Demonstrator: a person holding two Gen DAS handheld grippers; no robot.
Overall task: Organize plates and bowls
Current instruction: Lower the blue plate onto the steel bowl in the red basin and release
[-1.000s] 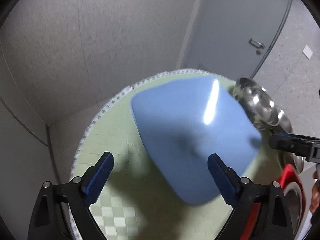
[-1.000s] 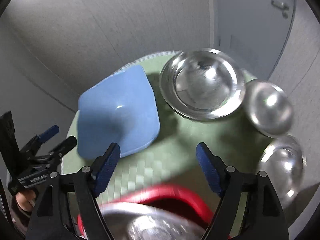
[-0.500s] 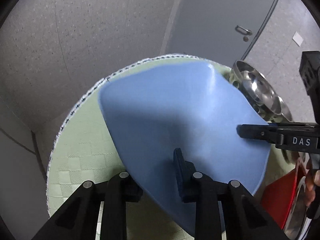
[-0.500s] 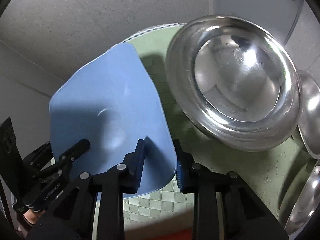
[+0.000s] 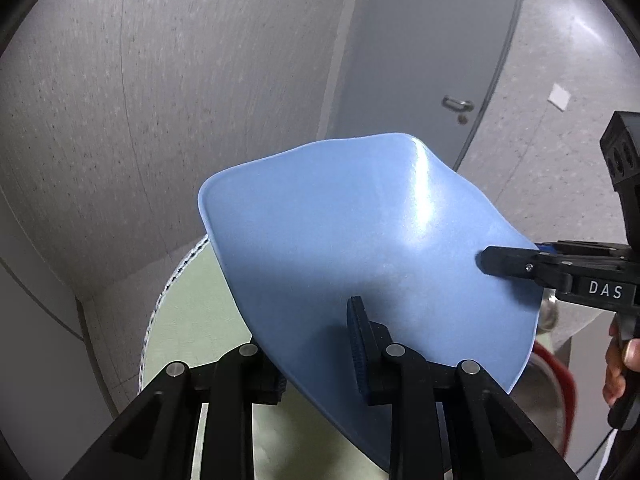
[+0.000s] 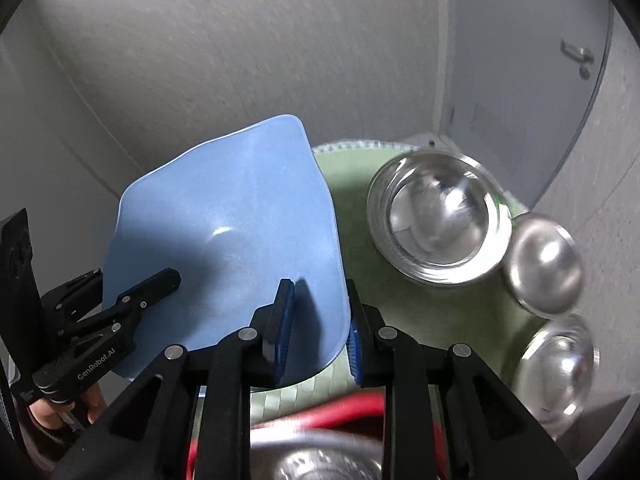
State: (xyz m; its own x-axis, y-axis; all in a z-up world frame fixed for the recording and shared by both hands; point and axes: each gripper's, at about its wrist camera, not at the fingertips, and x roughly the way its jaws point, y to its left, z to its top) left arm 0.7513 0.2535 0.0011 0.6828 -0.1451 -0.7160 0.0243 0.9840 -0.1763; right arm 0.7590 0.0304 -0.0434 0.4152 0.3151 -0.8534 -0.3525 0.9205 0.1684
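A light blue square plate is held in the air, tilted, above the green table mat. My left gripper is shut on its near edge. My right gripper is shut on the opposite edge of the plate. The right gripper also shows in the left wrist view, and the left gripper in the right wrist view. A large steel bowl and two smaller steel bowls sit on the mat to the right.
A red-rimmed dish with a steel bowl in it lies at the near edge of the round table. A grey wall and a door stand behind the table. The mat's white stitched border marks the table's left edge.
Both grippers went from open to shut on opposite edges of the blue plate, then lifted it off the mat and tilted it.
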